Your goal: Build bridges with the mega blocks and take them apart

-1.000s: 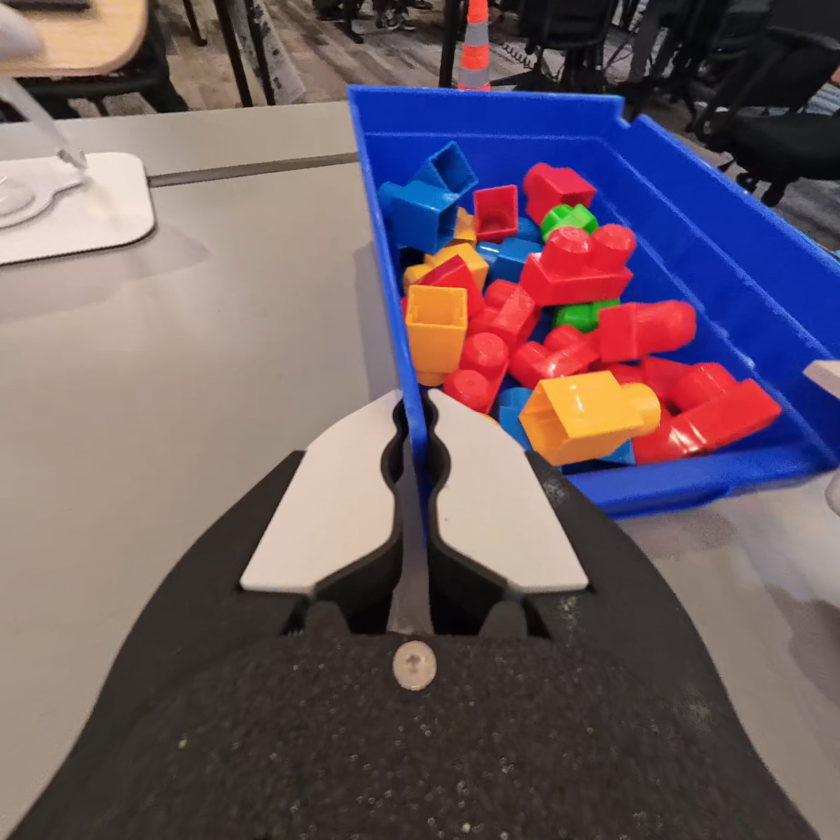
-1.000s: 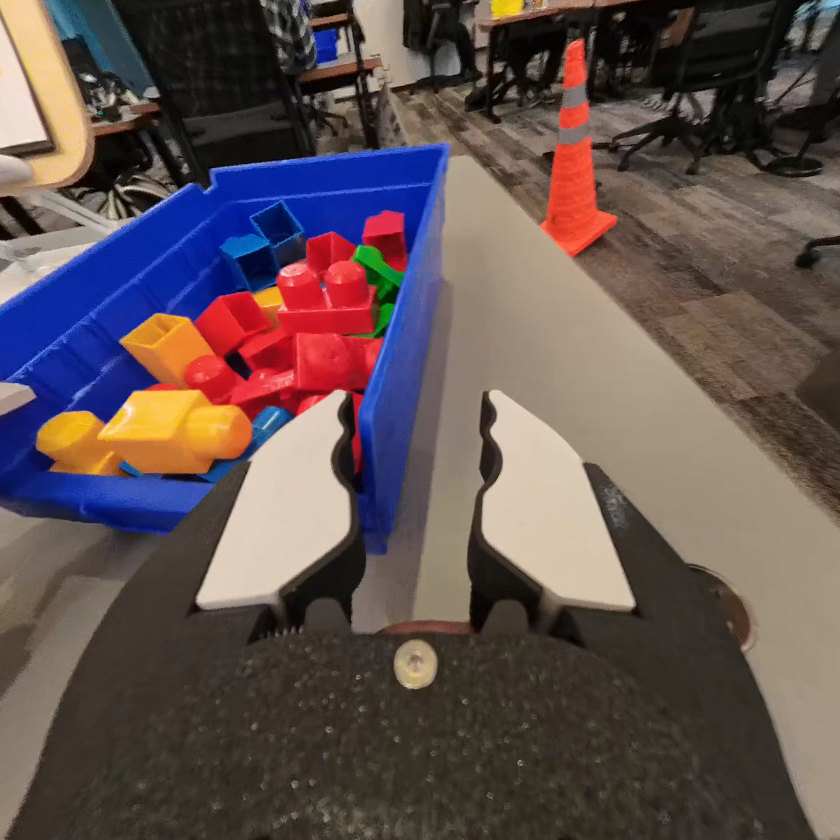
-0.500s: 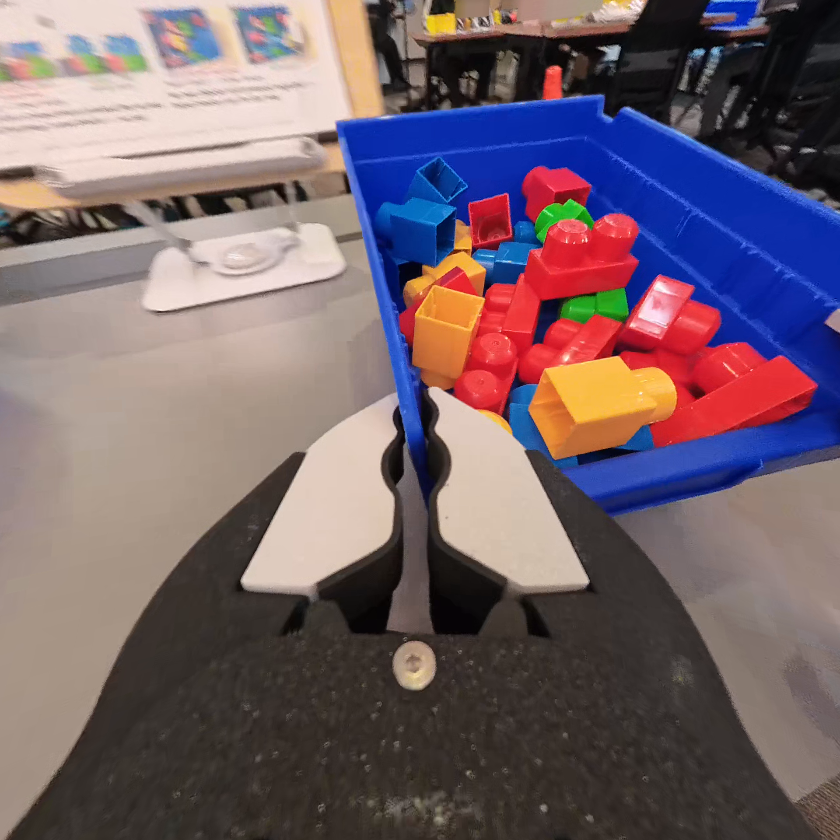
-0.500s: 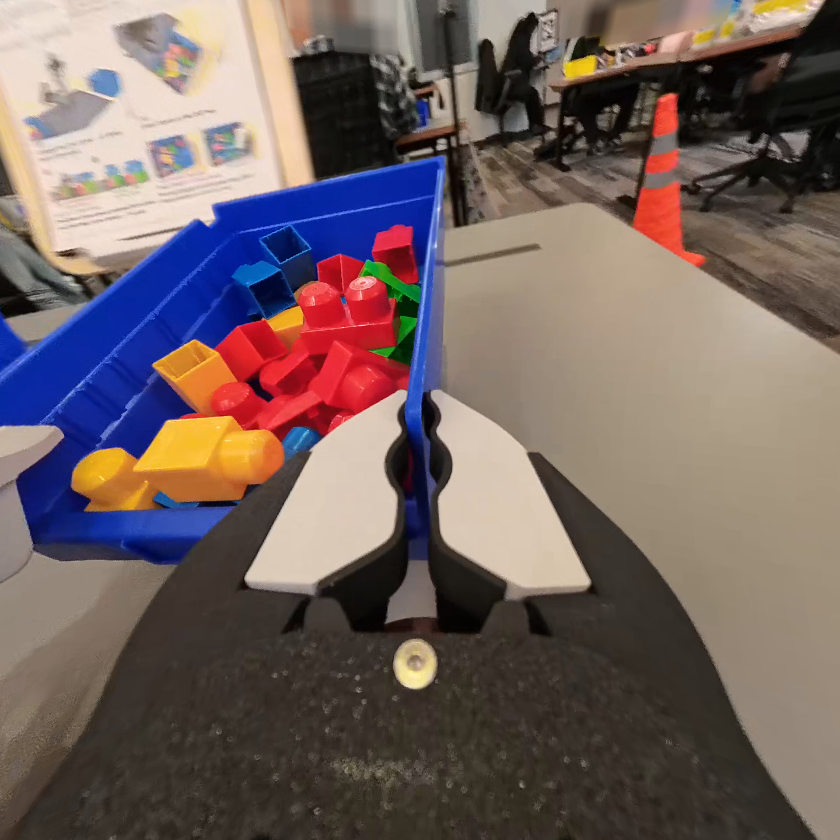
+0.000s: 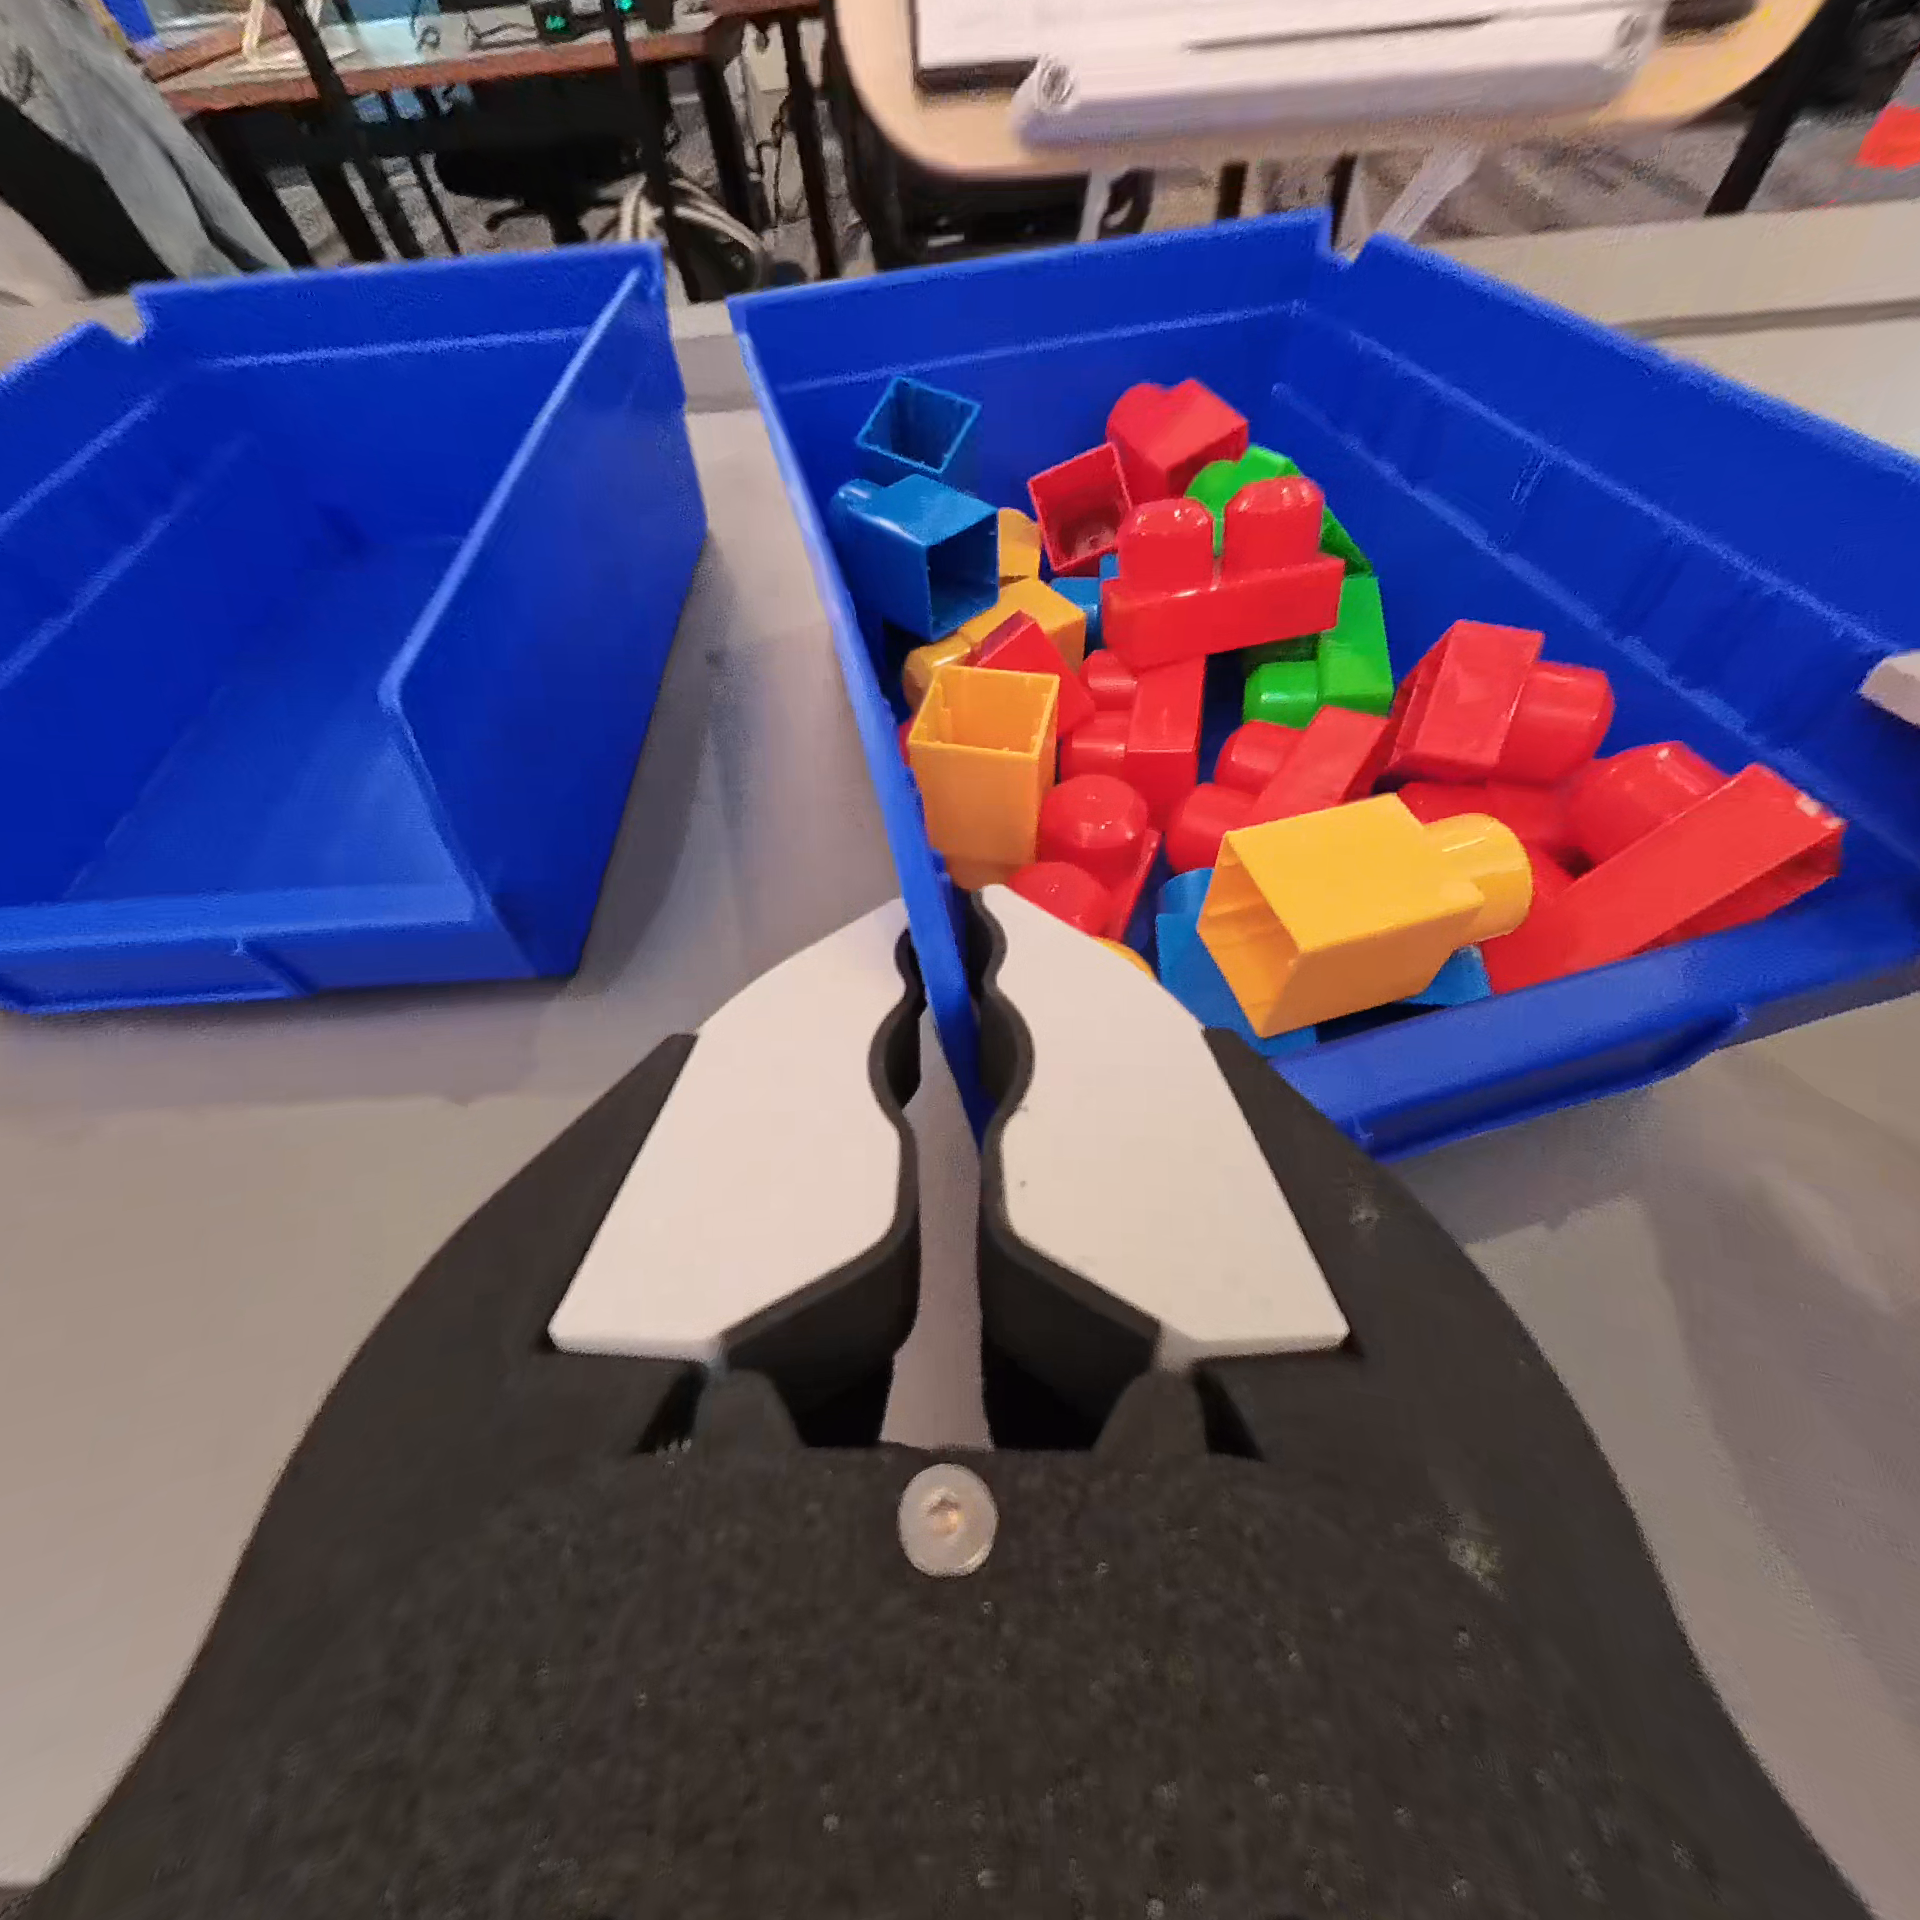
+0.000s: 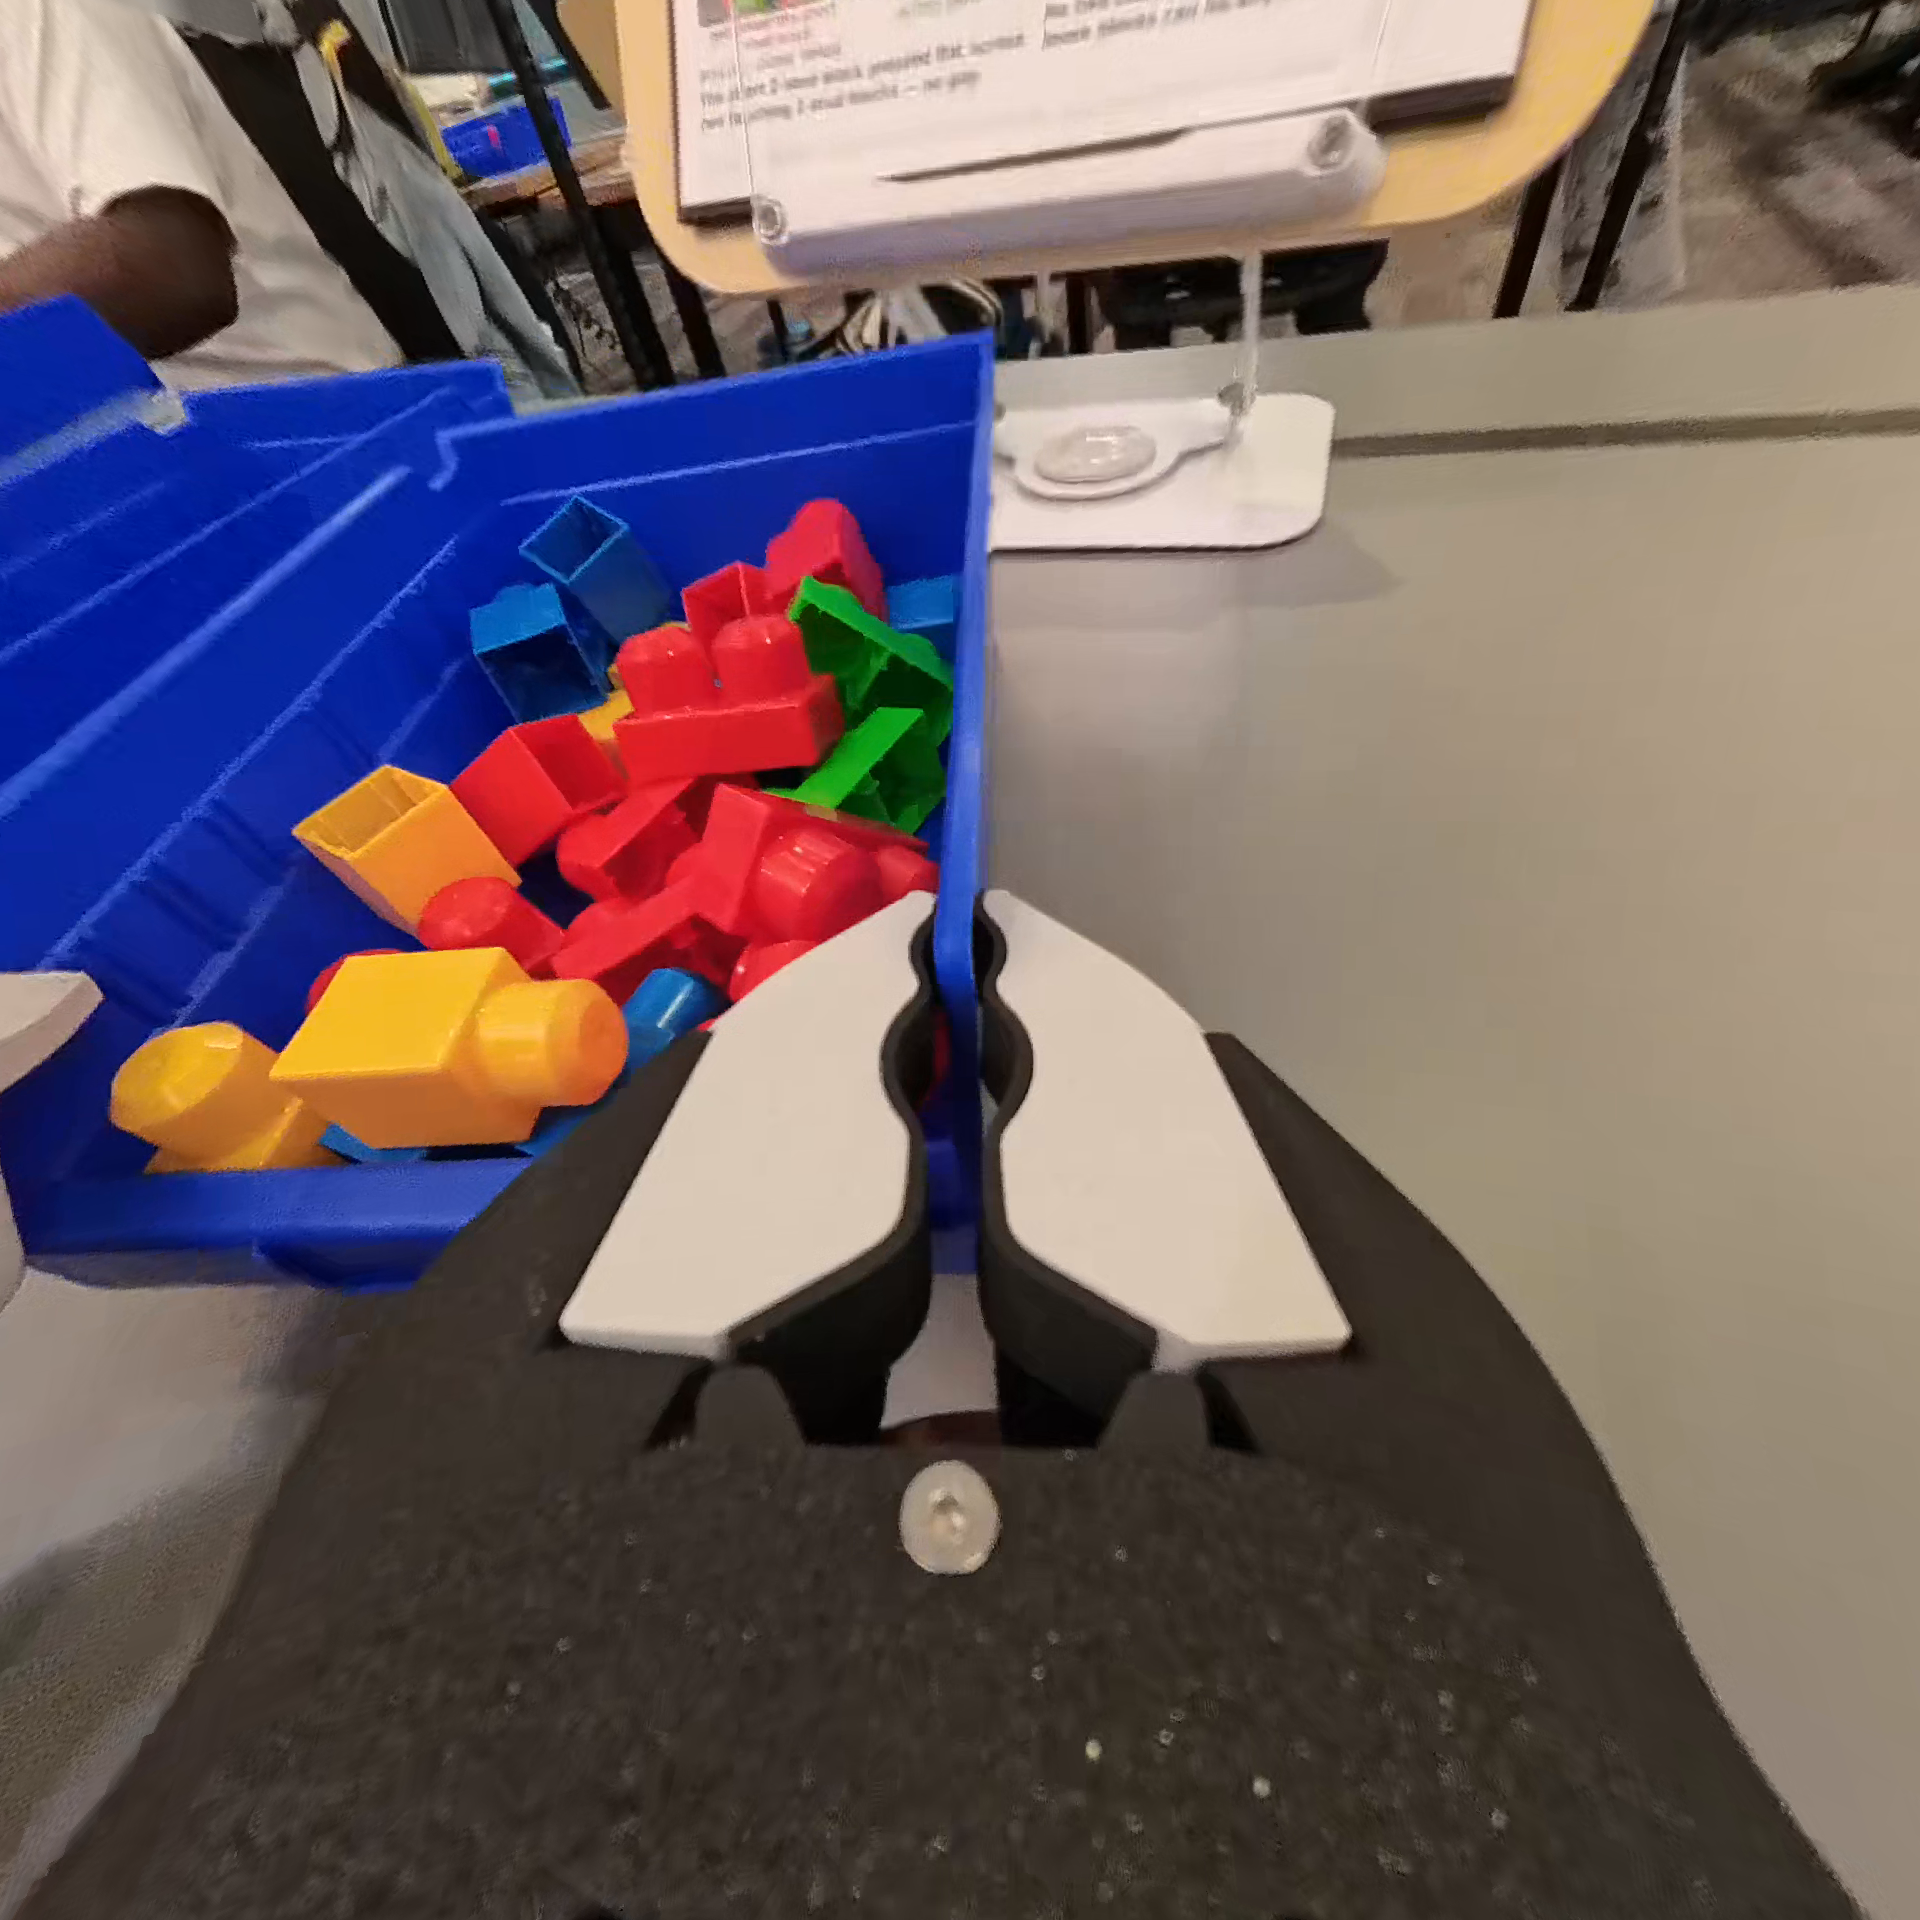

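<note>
The blocks (image 5: 1299, 727) lie in a loose heap inside a blue bin (image 5: 1621, 499) on the grey worktop (image 5: 312, 1247): mostly red ones, with a few yellow, green and blue among them. A red block with two studs (image 5: 1216, 582) sits on top of the heap, and a yellow one (image 5: 1351, 904) lies on its side near the bin's low front edge. None is joined into a bridge.

The left claw (image 5: 940, 914) is pinched tight on the bin's left side wall, one finger outside it and one inside, close to the front corner. The right claw (image 6: 958, 914) is clamped the same way on the bin's right side wall (image 6: 971, 644), its inner finger just beside the red blocks.

Just beside the bin, on its left, stands a second blue bin (image 5: 312, 623) with only its bare floor showing. Behind the bins a white stand (image 6: 1164, 468) rests on the worktop and carries a tan board with printed sheets (image 6: 1091, 94). A person in a white top (image 6: 125, 187) is at the far left of the right wrist view.
</note>
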`<state>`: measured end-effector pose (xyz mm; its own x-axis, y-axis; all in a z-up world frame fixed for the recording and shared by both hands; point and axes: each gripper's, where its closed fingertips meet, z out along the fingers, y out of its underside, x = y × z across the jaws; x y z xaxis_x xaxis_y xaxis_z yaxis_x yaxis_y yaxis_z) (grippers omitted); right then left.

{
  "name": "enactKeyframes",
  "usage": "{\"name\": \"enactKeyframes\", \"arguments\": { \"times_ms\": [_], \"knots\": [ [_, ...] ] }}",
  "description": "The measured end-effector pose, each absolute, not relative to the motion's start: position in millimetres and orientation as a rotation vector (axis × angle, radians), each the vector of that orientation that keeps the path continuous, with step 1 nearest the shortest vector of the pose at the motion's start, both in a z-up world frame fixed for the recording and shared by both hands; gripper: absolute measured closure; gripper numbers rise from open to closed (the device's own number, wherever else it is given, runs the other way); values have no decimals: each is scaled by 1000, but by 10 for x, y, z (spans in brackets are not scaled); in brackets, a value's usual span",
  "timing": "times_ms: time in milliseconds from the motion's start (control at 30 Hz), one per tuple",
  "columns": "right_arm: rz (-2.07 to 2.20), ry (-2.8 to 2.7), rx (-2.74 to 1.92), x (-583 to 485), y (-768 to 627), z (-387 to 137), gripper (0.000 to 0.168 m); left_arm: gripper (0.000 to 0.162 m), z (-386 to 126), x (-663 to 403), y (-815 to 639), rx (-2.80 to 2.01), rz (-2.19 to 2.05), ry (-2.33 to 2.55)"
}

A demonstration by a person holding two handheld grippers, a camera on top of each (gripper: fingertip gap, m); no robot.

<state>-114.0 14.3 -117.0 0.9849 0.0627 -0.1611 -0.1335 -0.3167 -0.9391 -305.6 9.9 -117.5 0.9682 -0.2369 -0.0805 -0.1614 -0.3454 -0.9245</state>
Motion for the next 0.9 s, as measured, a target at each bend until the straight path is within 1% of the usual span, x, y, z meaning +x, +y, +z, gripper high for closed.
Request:
{"name": "enactKeyframes", "arguments": {
  "times_ms": [133,167,200,233,267,300,333,400,467,567,667,700,767,900],
  "knots": [
    [170,-19,-1907,-1193,217,-1233,164,155,-1235,-3107,124,-1913,-95,240],
    [196,-52,-1916,-1218,226,-1239,161,154,-1237,-3109,136,-1908,-124,219],
    [222,-95,-1942,-1248,215,-1259,154,153,-1248,-3097,135,-1911,-152,218],
    [259,-139,-1965,-1281,176,-1276,148,147,-1277,-3061,113,-1932,-178,246],
    [298,-171,-1965,-1300,115,-1269,135,136,-1304,-3019,65,-1960,-210,287],
    [333,-185,-1948,-1295,27,-1246,124,131,-1296,-3008,-8,-1973,-243,313],
    [378,-203,-1918,-1296,-91,-1208,120,130,-1261,-3022,-113,-1978,-289,333],
    [468,-271,-1846,-1336,-381,-1115,118,120,-1184,-3107,-351,-2004,-417,350],
    [533,-386,-1865,-1392,-773,-1160,112,118,-1117,-3315,-537,-2024,-512,346],
    [539,-447,-1752,-1352,-1295,-1163,113,118,-1165,-3895,-524,-2081,-463,328],
    [469,-491,-1723,-1280,-1606,-1201,112,112,-1225,-4703,-113,-2097,-305,204],
    [438,-510,-1699,-1267,-1654,-1152,113,110,-1231,-4983,66,-2086,-237,164],
    [388,-538,-1629,-1269,-1668,-1062,122,109,-1244,-5497,422,-2059,-99,90],
    [415,-538,-1708,-1313,-1562,-1239,124,99,-1298,-5850,976,-2059,-119,49]
  ]
}}
